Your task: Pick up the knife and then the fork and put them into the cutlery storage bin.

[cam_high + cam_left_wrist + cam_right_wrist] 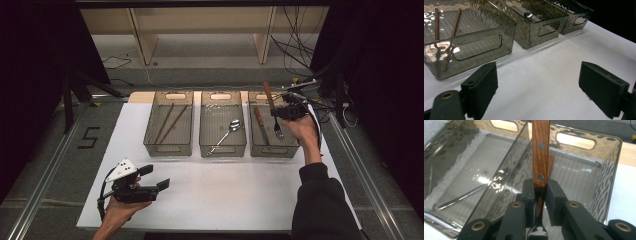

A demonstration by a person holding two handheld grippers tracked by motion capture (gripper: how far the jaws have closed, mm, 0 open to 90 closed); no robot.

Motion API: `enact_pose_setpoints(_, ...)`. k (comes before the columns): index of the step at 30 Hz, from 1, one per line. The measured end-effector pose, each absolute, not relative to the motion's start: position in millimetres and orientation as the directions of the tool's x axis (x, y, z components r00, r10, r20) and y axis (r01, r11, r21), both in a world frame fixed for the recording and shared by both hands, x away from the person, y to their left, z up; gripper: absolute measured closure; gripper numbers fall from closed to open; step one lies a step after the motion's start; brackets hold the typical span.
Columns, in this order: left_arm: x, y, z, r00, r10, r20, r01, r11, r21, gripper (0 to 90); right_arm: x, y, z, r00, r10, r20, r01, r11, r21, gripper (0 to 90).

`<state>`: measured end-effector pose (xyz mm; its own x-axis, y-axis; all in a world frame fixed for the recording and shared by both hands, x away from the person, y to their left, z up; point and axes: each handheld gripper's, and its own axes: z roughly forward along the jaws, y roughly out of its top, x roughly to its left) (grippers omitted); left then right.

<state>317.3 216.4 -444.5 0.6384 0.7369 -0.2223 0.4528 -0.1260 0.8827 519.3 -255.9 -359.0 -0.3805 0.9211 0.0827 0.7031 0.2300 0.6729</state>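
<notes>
The left tongs stand wide apart over the white worktop, with nothing between their two black pads. Ahead of them and to the left sits a smoky clear bin holding two brown chopsticks. Beyond it, farther ahead, a second bin carries a spoon, and a third bin stands farthest off to the right.

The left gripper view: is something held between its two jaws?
No, the left gripper stands wide open, with bare white table between its jaws.
</notes>
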Motion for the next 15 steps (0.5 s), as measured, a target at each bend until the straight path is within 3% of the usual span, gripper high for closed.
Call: enact_pose_setpoints(15,317,216,-445,0.639,0.736,-0.224,0.454,-0.126,0.882,14.9,527,-265,-389,-0.292,0.949,0.119,0.755,0.153,0.638,78.2)
